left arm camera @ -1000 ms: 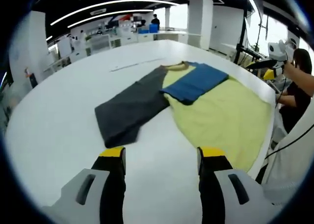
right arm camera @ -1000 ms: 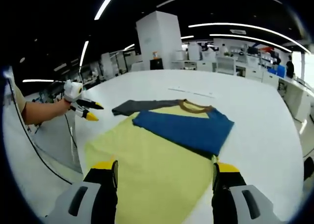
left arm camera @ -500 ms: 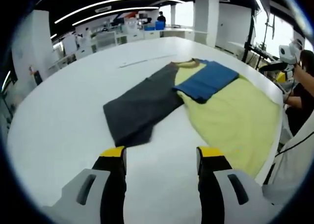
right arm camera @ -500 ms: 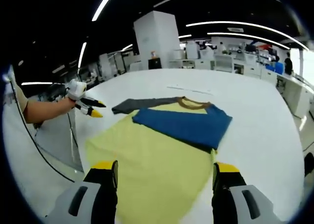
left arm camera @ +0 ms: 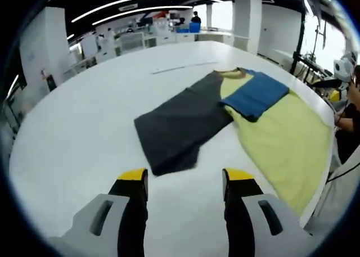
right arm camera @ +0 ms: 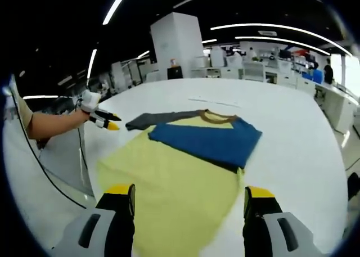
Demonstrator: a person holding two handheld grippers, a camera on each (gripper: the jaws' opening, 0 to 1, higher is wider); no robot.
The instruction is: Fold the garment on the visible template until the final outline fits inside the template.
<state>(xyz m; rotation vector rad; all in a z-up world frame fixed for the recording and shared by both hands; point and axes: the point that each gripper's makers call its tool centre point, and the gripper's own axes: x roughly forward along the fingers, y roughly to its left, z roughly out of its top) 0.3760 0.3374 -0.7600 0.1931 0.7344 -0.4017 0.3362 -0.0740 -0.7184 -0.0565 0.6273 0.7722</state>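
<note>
Left gripper view: the left tongs (left arm camera: pixel 180 181) are hanging spread and empty over bare white bench (left arm camera: pixel 73 133), just short of the near edge of the grey sleeve (left arm camera: pixel 180 127). The shirt (left arm camera: pixel 281 139) is lying flat across the middle of the bench, yellow body stretching right, blue sleeve (left arm camera: pixel 256 94) folded in over the chest, brown collar (left arm camera: pixel 233 73) at the far end. Compared with a second ago the grey sleeve is sitting larger and closer to the jaws; the whole picture is shifting, so the camera is closing in and the cloth itself is not moving.

Right gripper view: the right tongs (right arm camera: pixel 188 198) are likewise spread, pinching nothing, hovering over the near yellow hem. The left tongs are showing far left, at the end of a bare forearm (right arm camera: pixel 48 125), yellow tips pointing at the grey sleeve's end. This framing is barely changing.

Judgement: one sleeve looks folded, the grey one is lying out to the side, so the fold is partway. The approach suggests the grey sleeve is next. No template outline is discernible on the bench.
</note>
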